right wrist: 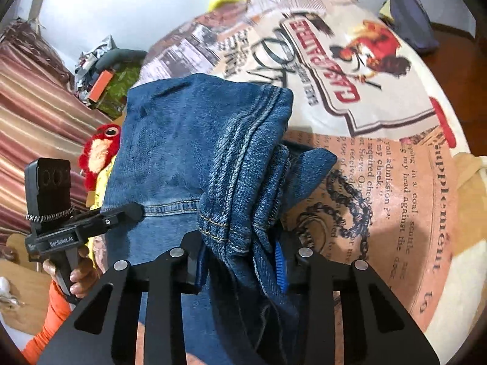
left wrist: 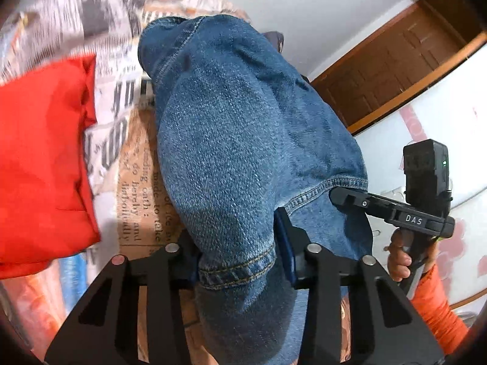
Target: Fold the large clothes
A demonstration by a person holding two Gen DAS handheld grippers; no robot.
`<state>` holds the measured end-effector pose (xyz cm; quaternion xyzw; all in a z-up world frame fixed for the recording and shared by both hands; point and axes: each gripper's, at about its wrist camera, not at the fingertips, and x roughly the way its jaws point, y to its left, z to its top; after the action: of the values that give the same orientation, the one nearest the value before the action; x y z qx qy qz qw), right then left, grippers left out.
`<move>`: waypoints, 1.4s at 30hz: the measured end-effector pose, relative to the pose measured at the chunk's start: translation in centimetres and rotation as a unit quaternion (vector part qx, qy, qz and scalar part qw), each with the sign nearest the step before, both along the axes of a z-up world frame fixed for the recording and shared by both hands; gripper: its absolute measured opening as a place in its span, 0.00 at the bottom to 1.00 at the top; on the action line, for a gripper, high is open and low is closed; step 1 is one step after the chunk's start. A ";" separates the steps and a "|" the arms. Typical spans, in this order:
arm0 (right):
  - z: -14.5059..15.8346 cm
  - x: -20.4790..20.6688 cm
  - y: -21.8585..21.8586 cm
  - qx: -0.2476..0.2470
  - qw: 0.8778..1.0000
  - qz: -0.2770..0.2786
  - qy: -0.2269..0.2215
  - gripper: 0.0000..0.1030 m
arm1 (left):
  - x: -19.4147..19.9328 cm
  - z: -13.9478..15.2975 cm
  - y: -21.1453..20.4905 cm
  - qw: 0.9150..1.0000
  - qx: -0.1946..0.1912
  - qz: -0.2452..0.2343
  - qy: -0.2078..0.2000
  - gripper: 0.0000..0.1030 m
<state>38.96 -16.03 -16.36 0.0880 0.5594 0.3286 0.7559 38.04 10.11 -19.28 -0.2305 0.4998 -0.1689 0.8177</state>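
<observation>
Blue denim jeans (left wrist: 243, 127) hang lifted over a bed covered by a newspaper-print sheet (left wrist: 137, 158). My left gripper (left wrist: 240, 267) is shut on a stitched hem of the jeans, the cloth bunched between its pads. In the right wrist view my right gripper (right wrist: 240, 261) is shut on a thick fold of the same jeans (right wrist: 188, 140), several seams stacked between the jaws. Each view also shows the other gripper pinching the hem: the right gripper (left wrist: 344, 194) held by a hand in an orange sleeve, and the left gripper (right wrist: 134, 210) at the left.
A red cloth (left wrist: 42, 158) lies on the bed at the left. A brown wooden door (left wrist: 392, 70) stands behind. A red plush toy (right wrist: 100, 149), a striped curtain (right wrist: 33, 112) and clutter sit left of the bed; a dark cap (right wrist: 411, 18) lies far right.
</observation>
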 end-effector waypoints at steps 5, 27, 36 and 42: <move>3.0 -1.4 2.0 0.010 0.999 0.005 -0.033 0.30 | -2.1 4.0 1.8 0.999 -0.004 0.020 -0.041 0.37; 5.7 -1.5 21.9 0.058 0.990 0.099 -0.080 0.30 | -7.8 10.3 23.0 0.984 0.012 0.144 -0.103 0.37; 0.3 1.9 28.4 0.036 0.994 0.093 -0.046 0.30 | -3.6 4.2 29.3 0.980 0.014 0.188 -0.055 0.37; -6.0 4.7 31.1 -0.019 0.996 0.085 -0.010 0.32 | -0.1 -3.7 31.1 0.976 0.039 0.213 0.014 0.39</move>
<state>43.66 15.03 -22.37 0.0220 0.5634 0.3817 0.7324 37.98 41.24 -22.95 -0.3021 0.4567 0.0320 0.8361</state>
